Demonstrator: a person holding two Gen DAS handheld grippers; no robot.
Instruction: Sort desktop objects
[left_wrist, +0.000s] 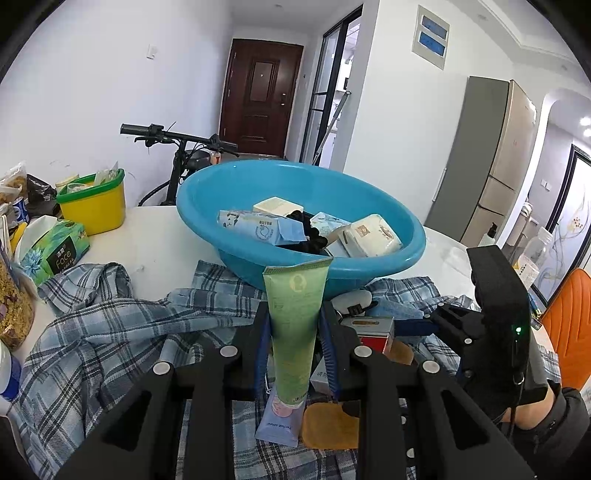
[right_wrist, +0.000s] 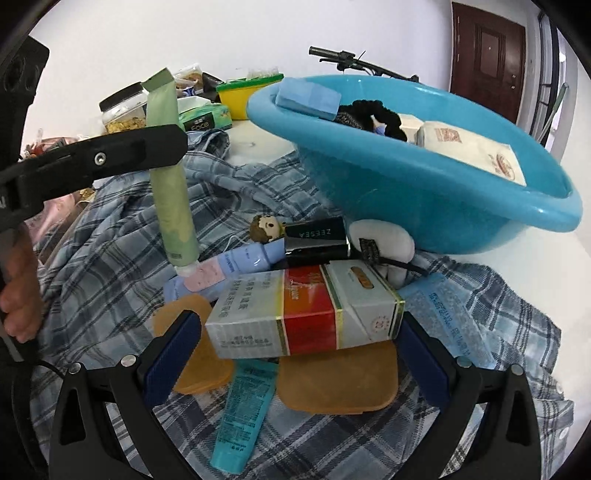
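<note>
My left gripper (left_wrist: 294, 326) is shut on a green tube (left_wrist: 294, 325), held upright just in front of the blue basin (left_wrist: 236, 236); the tube also shows in the right wrist view (right_wrist: 171, 195), cap down over the pile. The basin (right_wrist: 424, 206) holds tissue packs, boxes and a black scrunchie. My right gripper (right_wrist: 299, 343) is open, its blue pads on either side of a red, white and green box (right_wrist: 306, 317), not closed on it. That box lies on a pile with a black ZEESEA box (right_wrist: 317, 236), a pastel tube (right_wrist: 221, 269), a teal tube (right_wrist: 243, 402) and tan pads (right_wrist: 340, 384).
A blue plaid shirt (left_wrist: 110, 332) covers the white table under the pile. A yellow tub (left_wrist: 94, 206), a green tissue pack (left_wrist: 55, 247) and snack jars stand at the far left. A bicycle stands behind the table. An orange chair (left_wrist: 569, 325) is at the right.
</note>
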